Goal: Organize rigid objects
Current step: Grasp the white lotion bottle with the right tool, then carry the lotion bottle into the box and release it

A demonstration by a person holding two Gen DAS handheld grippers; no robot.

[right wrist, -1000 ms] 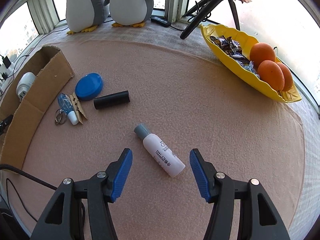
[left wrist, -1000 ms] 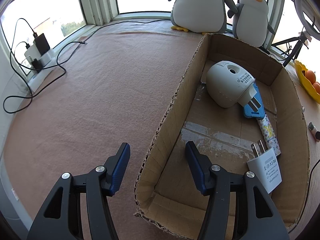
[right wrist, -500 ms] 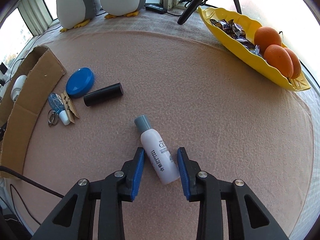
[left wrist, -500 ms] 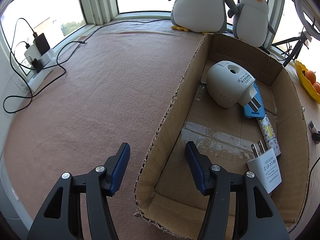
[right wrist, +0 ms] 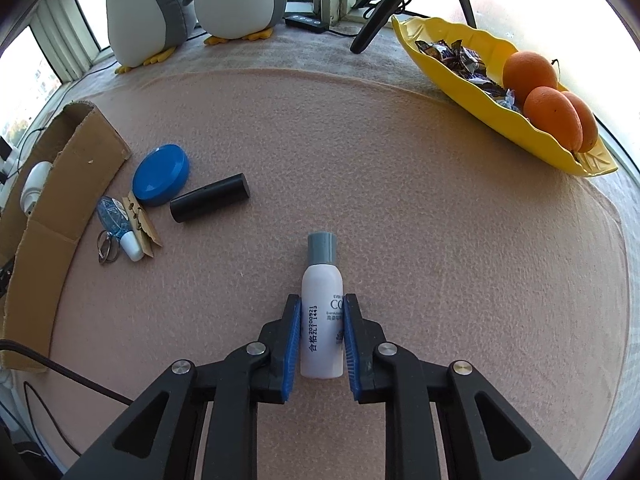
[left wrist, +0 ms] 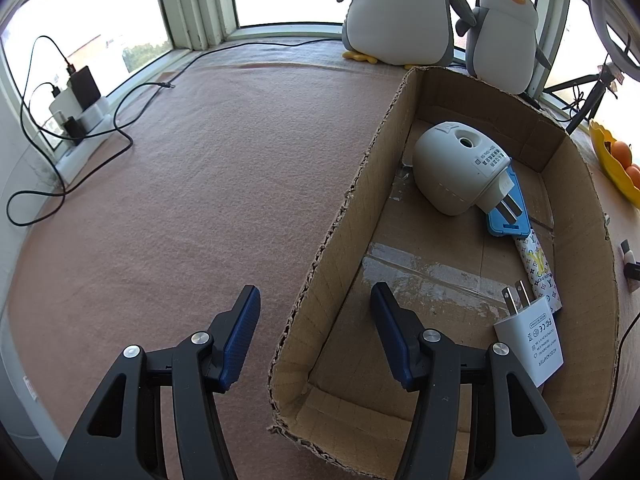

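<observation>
Right hand-held gripper (right wrist: pixel 322 336) closing on white bottle (right wrist: pixel 322 312), label partly hidden

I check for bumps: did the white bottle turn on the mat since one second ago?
Yes. The white bottle turned: its grey cap pointed toward the black cylinder before, now straight ahead.

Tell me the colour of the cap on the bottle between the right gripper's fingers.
Grey-blue cap on a white bottle; right wrist view.

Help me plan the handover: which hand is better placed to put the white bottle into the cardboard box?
Right. The right gripper is closing its jaws around the white bottle, pads at its sides. The left gripper holds nothing, straddling the wall of the cardboard box.
</observation>
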